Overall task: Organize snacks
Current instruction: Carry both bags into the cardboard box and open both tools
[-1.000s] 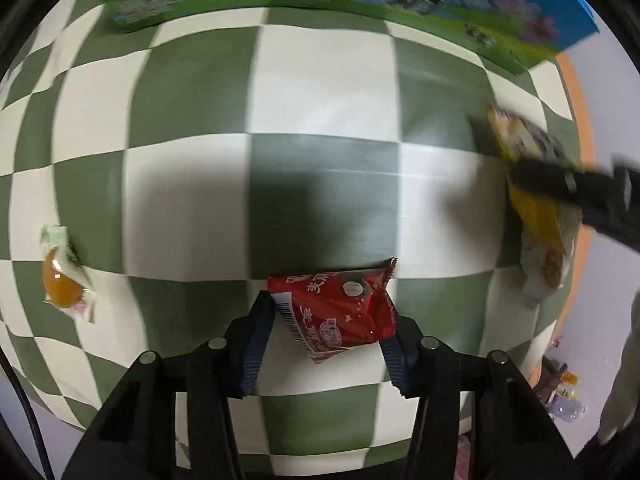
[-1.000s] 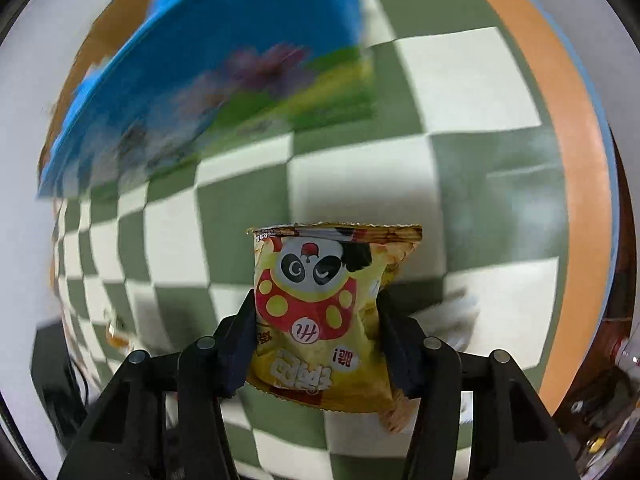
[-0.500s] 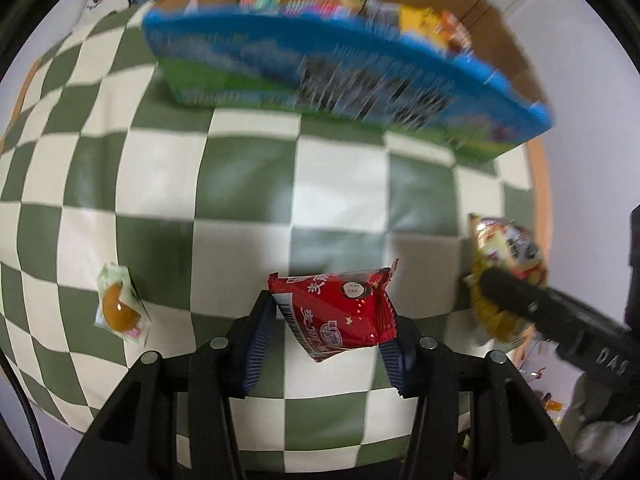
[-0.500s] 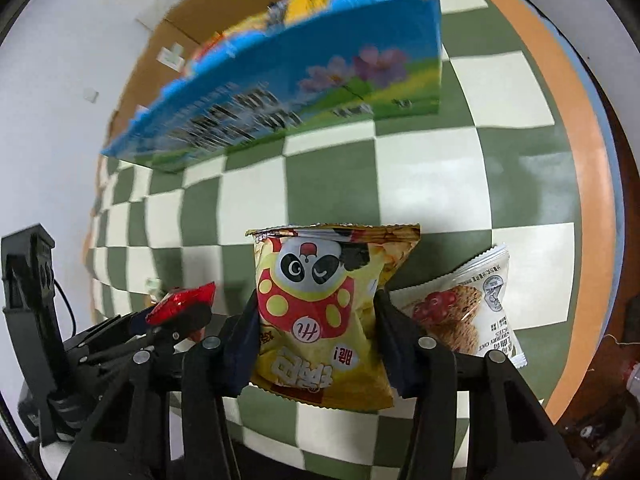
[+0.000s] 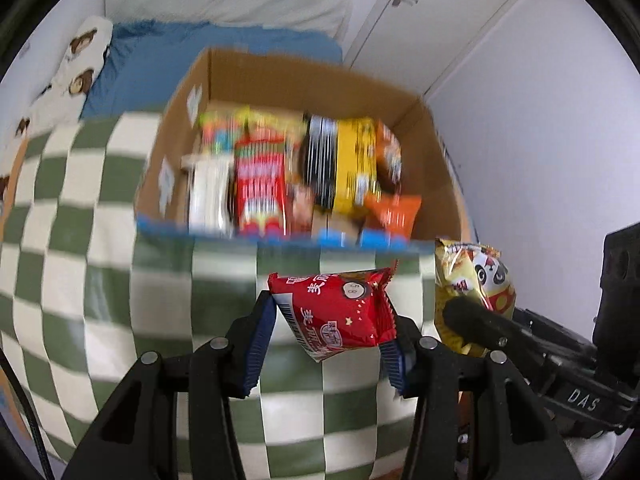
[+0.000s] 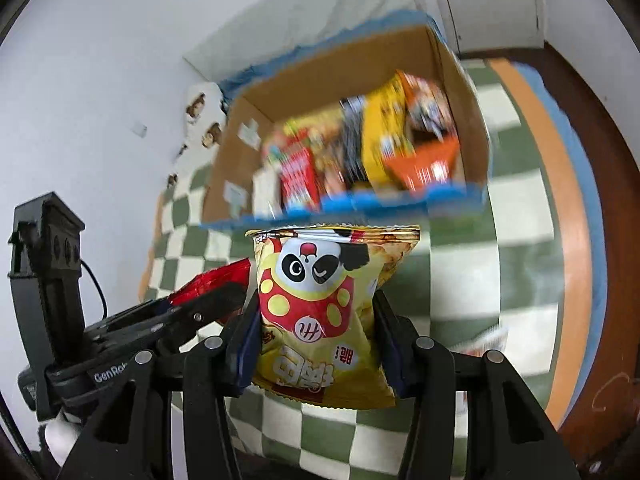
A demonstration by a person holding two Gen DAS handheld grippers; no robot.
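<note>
My left gripper [image 5: 326, 344] is shut on a red snack packet [image 5: 336, 308], held up in front of an open cardboard box [image 5: 440, 168] with blue outer sides. The box holds several snack packs standing on end. My right gripper [image 6: 316, 344] is shut on a yellow panda chip bag [image 6: 324, 304], also raised before the same cardboard box [image 6: 472, 132]. In the left wrist view the yellow panda chip bag [image 5: 476, 284] shows at the right, pinched by the right gripper. In the right wrist view the red snack packet [image 6: 216, 280] shows at the left in the left gripper's fingers.
The box stands on a green-and-white checked cloth [image 5: 80, 240] over a table with an orange rim [image 6: 572, 216]. A white snack pack [image 6: 486, 340] lies on the cloth at the right. Behind the box are a blue bed [image 5: 168, 64], a white wall and a door [image 5: 432, 8].
Both grippers rose off the cloth with their packets and tilted up. The box's open top and its contents came into view. The orange jelly cup at the left has left the view.
</note>
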